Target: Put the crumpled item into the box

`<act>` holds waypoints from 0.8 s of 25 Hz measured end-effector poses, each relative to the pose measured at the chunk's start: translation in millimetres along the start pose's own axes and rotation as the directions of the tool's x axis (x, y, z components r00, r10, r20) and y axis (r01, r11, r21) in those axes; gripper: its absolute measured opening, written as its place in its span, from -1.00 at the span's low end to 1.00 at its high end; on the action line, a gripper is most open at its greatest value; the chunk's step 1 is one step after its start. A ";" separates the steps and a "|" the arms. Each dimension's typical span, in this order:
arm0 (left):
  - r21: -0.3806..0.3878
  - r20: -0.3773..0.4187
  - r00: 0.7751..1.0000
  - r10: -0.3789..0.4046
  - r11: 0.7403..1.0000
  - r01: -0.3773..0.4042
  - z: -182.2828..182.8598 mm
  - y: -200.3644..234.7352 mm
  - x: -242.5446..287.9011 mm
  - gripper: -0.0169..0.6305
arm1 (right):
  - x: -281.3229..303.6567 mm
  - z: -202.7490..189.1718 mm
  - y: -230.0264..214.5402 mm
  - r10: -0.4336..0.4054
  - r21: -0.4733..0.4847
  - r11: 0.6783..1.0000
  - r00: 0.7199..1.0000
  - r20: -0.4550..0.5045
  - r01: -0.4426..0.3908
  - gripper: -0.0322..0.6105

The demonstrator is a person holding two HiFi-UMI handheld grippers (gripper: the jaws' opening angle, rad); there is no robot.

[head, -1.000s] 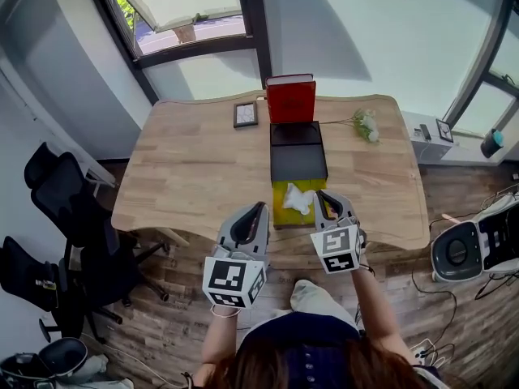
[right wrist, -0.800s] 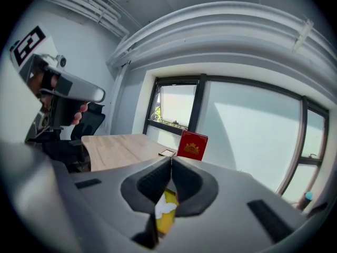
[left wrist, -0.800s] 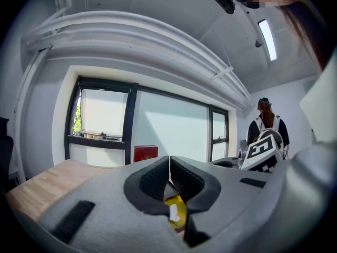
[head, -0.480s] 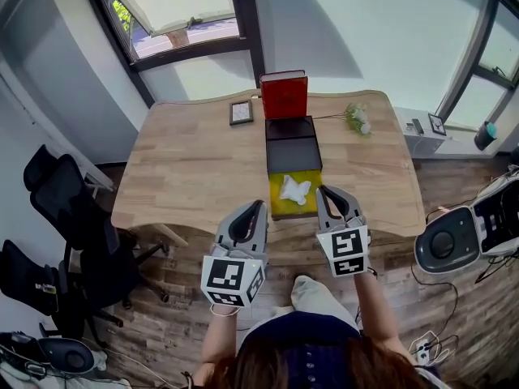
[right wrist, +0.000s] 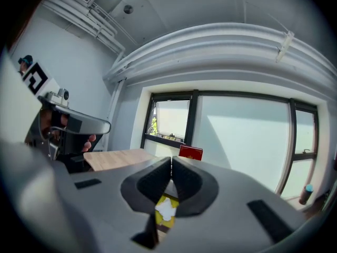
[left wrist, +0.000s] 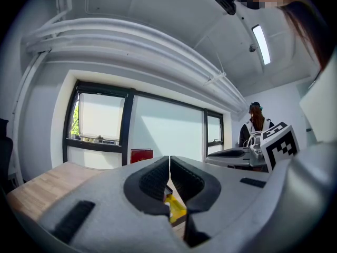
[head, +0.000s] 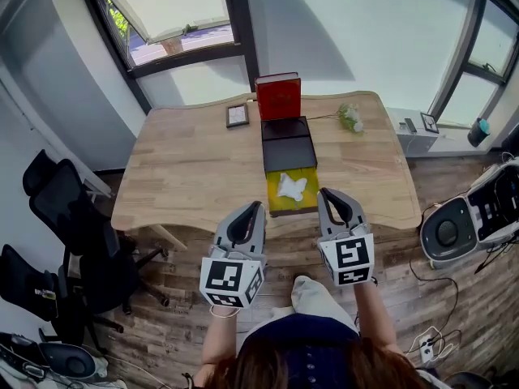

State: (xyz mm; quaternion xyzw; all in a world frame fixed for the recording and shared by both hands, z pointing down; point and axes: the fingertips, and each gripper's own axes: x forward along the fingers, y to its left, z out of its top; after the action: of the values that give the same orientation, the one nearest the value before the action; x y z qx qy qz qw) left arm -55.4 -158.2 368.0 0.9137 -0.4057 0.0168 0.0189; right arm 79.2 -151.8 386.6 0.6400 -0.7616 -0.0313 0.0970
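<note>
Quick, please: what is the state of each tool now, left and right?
Left tool: closed, holding nothing.
Right tool: closed, holding nothing.

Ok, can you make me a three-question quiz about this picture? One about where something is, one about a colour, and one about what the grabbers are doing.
1. Where is the crumpled white item?
A. in the yellow tray
B. on the floor
C. on a chair

2. What colour is the upright piece behind the black box?
A. blue
B. red
C. green

3. How are the jaws of the left gripper and the right gripper?
A. wide apart
B. clamped on paper
C. together, holding nothing

Answers:
1 A: it lies on the yellow, at the table's near edge.
2 B: it is plainly red.
3 C: each gripper view shows its jaws meeting, with nothing between.
</note>
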 end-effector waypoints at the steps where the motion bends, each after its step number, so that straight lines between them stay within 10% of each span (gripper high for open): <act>1: 0.001 0.003 1.000 -0.001 1.000 0.001 0.8 -0.8 -3.2 -0.86 | -4.4 2.3 1.3 -0.005 -0.004 1.000 1.000 0.005 0.005 -0.82; 20: 0.007 0.050 0.999 -0.012 1.000 0.011 11.9 -17.3 -63.2 -0.86 | -77.2 36.7 32.7 -0.046 -0.017 0.999 0.995 0.093 0.048 -0.82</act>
State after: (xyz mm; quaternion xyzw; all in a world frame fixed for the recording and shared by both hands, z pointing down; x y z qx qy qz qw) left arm -84.7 -100.4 352.8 0.9162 -0.4007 -0.0046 0.0059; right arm 53.1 -73.1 348.1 0.6548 -0.7496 -0.0705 0.0668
